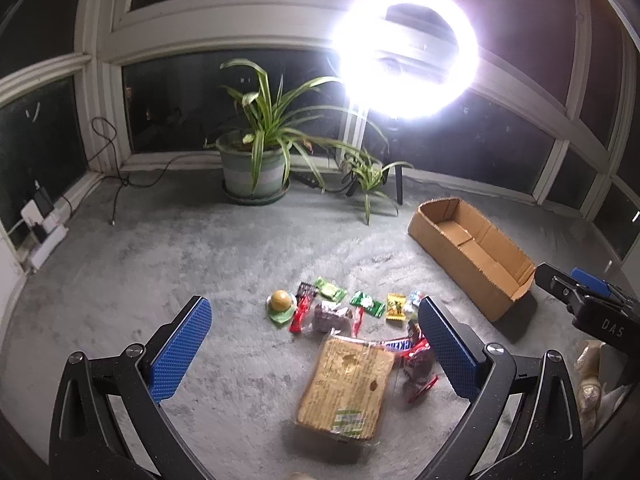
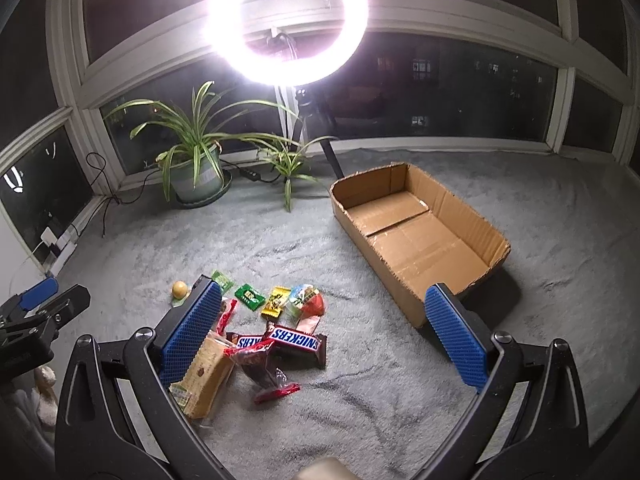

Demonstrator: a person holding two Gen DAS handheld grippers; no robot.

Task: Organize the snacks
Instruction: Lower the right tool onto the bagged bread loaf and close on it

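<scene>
1. My left gripper (image 1: 316, 334) has its jaws spread wide with nothing between the blue pads; it hangs above the carpet (image 1: 160, 280), over the bread pack (image 1: 346, 390).
2. My right gripper (image 2: 320, 334) is likewise spread and holds nothing. Its left pad (image 2: 192, 332) covers part of the bread pack (image 2: 206, 376) and some small snacks behind it, so I cannot read those.
3. Nearest me lies the bread pack, flat in clear wrap. Touching its right edge is a red wrapper (image 2: 266, 368), crumpled and hard to identify.
4. Only the right view shows both Snickers bars (image 2: 296, 340) plainly; in the left view, one bar (image 1: 404, 346) peeks out beside my right pad.
5. Beyond these sits a loose row: a yellow ball sweet (image 1: 281, 300), green packets (image 1: 366, 302), a yellow packet (image 1: 396, 308), and a purple-brown pack (image 1: 330, 316) that is blurred.
6. The right view alone shows a red triangular pack (image 2: 314, 306) near the yellow packet.
7. The box (image 2: 420, 236) stands open to the right of the snacks, apart from them, with bare carpet between. Its near corner is cut off by my right pad in the right view.
8. Farther off stand a plant (image 1: 256, 160) and a ring light (image 1: 408, 50), whose glare washes out the window behind.
</scene>
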